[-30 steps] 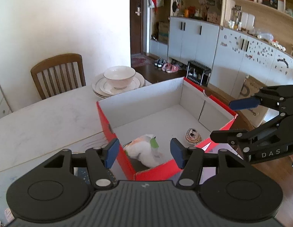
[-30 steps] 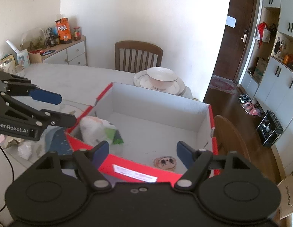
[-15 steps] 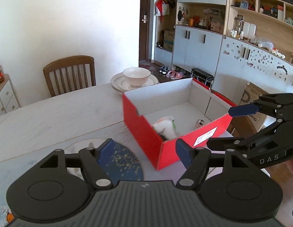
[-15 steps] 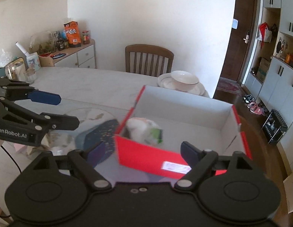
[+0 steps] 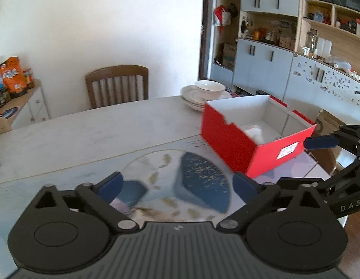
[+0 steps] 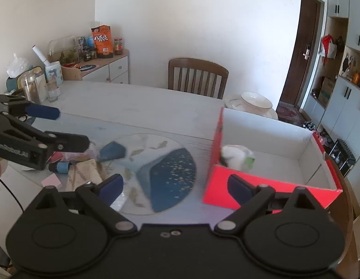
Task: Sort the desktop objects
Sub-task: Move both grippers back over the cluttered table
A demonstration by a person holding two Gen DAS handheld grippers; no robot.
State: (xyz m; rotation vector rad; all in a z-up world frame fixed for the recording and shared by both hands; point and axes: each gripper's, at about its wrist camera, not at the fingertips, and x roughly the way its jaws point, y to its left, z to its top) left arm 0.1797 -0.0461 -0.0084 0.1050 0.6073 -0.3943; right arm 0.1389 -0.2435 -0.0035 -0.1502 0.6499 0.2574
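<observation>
Only the right wrist view shows the small things left of the right claw (image 6: 174, 187): a pink pad (image 6: 51, 181), a blue-capped tube (image 6: 60, 167) and a cloth (image 6: 85, 172), all beneath the left claw (image 6: 66, 127). The left wrist view misses them. Both views show the red box (image 5: 256, 137), ahead and to the right of each claw, with a white bundle (image 6: 237, 157) inside. Both claws hang spread wide above the table (image 5: 91, 130), gripping nothing. The left claw (image 5: 177, 184) points over a round mat (image 5: 156, 165).
</observation>
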